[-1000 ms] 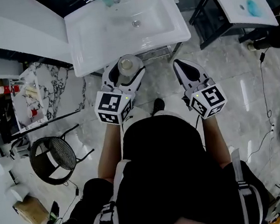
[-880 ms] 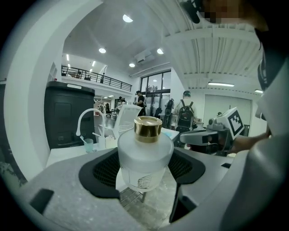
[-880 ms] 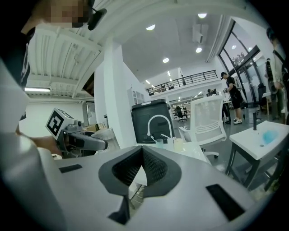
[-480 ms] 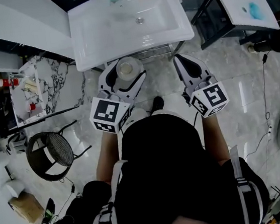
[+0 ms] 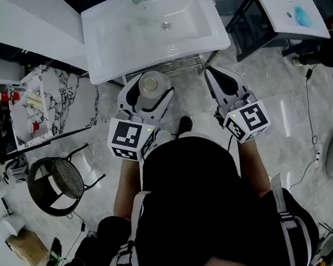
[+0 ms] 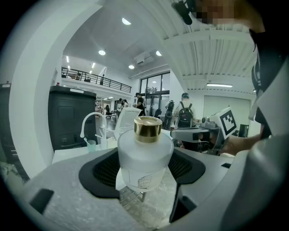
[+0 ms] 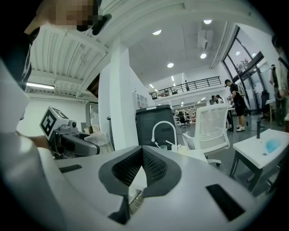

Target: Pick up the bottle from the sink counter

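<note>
Frosted white bottle with gold cap: upright, pinched between the jaws of the left gripper, held off the white sink surface just in front of its near edge, above the marble floor; right gripper alongside, jaws pressed together, holding nothing.
</note>
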Motion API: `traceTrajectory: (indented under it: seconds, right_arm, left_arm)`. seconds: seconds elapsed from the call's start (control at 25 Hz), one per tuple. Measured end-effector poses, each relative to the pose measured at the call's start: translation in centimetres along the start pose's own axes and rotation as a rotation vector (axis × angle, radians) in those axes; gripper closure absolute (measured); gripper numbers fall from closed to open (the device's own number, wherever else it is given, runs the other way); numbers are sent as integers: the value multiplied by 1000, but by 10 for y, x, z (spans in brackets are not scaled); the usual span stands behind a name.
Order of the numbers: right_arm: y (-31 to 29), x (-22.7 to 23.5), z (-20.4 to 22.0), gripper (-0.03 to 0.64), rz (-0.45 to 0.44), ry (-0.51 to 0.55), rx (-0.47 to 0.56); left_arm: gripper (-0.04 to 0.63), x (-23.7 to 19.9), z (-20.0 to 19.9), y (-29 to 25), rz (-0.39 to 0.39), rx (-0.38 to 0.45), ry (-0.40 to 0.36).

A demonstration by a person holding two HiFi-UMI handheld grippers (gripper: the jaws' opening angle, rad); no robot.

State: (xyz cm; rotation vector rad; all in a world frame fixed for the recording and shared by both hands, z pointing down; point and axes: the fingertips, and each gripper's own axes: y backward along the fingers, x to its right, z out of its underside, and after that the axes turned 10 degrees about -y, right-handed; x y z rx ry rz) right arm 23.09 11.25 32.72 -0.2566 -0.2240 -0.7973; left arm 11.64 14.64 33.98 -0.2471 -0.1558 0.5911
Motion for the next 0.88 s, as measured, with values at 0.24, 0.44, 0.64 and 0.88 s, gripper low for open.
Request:
traceTrajectory:
  seconds: [0.24,0.44,0.64,0.88]
  right_arm:
    - [4,0,1,614,19,-8,-6]
    - [7,-2,1,614,21,4,-5]
    - [9,-1,1,614,23,9,-11]
    - [12,3,3,614,25,18,-14]
  left_arm:
    - [273,2,1,-1,0,4,-5]
    - [273,5,-1,-2,10,5,-3]
    - [273,9,-2,-6,20,5,-7]
    - [273,13,-1,-8,24,9,-19]
